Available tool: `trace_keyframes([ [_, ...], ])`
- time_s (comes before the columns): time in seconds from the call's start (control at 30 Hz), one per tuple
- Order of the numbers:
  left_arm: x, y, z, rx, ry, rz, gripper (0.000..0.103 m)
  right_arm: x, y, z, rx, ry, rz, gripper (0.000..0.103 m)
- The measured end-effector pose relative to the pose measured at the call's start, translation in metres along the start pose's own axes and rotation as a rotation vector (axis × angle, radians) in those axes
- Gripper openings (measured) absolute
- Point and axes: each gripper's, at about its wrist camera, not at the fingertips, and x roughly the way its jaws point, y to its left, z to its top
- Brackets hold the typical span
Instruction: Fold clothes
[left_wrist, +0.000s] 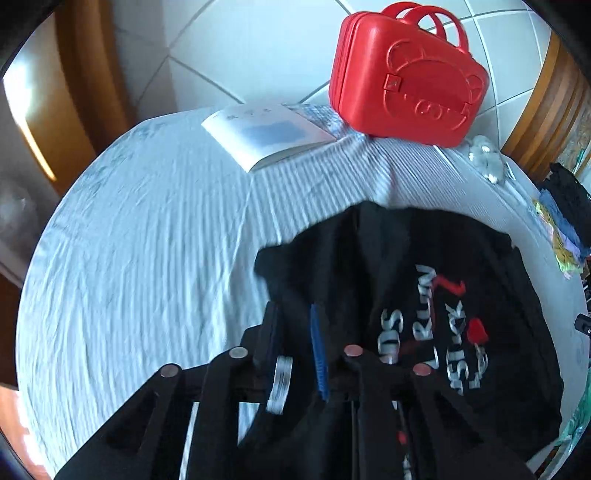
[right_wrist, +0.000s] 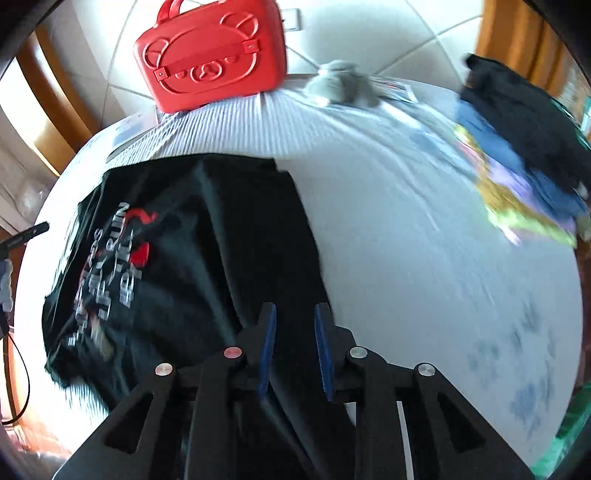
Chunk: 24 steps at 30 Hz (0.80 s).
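A black T-shirt (left_wrist: 424, 295) with white and red lettering lies on the pale striped tablecloth (left_wrist: 129, 258). It also shows in the right wrist view (right_wrist: 192, 251). My left gripper (left_wrist: 295, 325) stands open over the shirt's left edge, with black cloth between its fingers. My right gripper (right_wrist: 293, 325) stands open over the shirt's right edge, also with cloth between its blue pads. I cannot tell whether either one touches the cloth.
A red bear-face case (left_wrist: 406, 81) stands at the table's far edge, also in the right wrist view (right_wrist: 214, 55). A white booklet (left_wrist: 266, 133) lies beside it. A grey plush toy (right_wrist: 343, 85) and a pile of coloured clothes (right_wrist: 524, 177) lie at the right.
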Motion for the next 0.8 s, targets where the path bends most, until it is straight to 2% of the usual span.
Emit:
trace_keyframes([
  [0.07,0.031,-0.004,0.021,0.036,0.018,-0.022,0.032,0.018,0.004,0.022,0.005,0.005,0.024,0.022],
  [0.13,0.054,-0.01,0.033,0.083,0.034,-0.015,0.034,0.033,0.01,0.041,-0.01,0.006,0.028,0.037],
  [0.17,0.063,-0.013,0.039,0.104,0.04,-0.007,0.034,0.04,0.013,0.05,-0.018,0.006,0.03,0.053],
  [0.2,0.071,-0.015,0.044,0.123,0.046,0.001,0.034,0.046,0.014,0.056,-0.025,0.003,0.023,0.057],
  [0.4,0.108,-0.019,0.046,0.182,0.101,0.025,0.035,0.088,0.005,0.092,-0.031,0.036,0.03,0.057],
  [0.5,0.107,-0.026,0.045,0.2,0.07,0.043,0.034,0.11,0.0,0.102,-0.021,0.059,0.043,0.057],
  [0.53,0.107,-0.028,0.044,0.203,0.063,0.057,0.031,0.117,-0.001,0.105,-0.017,0.067,0.048,0.057],
  [0.57,0.106,-0.031,0.043,0.199,0.057,0.073,0.016,0.123,-0.002,0.105,-0.011,0.075,0.054,0.057],
  [0.6,0.106,-0.033,0.042,0.196,0.05,0.09,0.008,0.125,0.0,0.104,-0.024,0.063,0.051,0.051],
  [0.67,0.104,-0.039,0.04,0.19,0.038,0.122,0.007,0.127,0.01,0.1,-0.08,0.055,0.001,0.017],
  [0.7,0.103,-0.04,0.039,0.179,0.028,0.139,0.006,0.123,0.014,0.099,-0.099,0.043,-0.023,0.007],
  [0.73,0.095,-0.037,0.041,0.139,0.001,0.157,0.006,0.118,0.017,0.098,-0.117,0.026,-0.047,0.007],
  [0.8,0.074,-0.025,0.048,0.063,-0.066,0.168,0.006,0.086,0.009,0.096,-0.121,-0.075,-0.134,0.005],
])
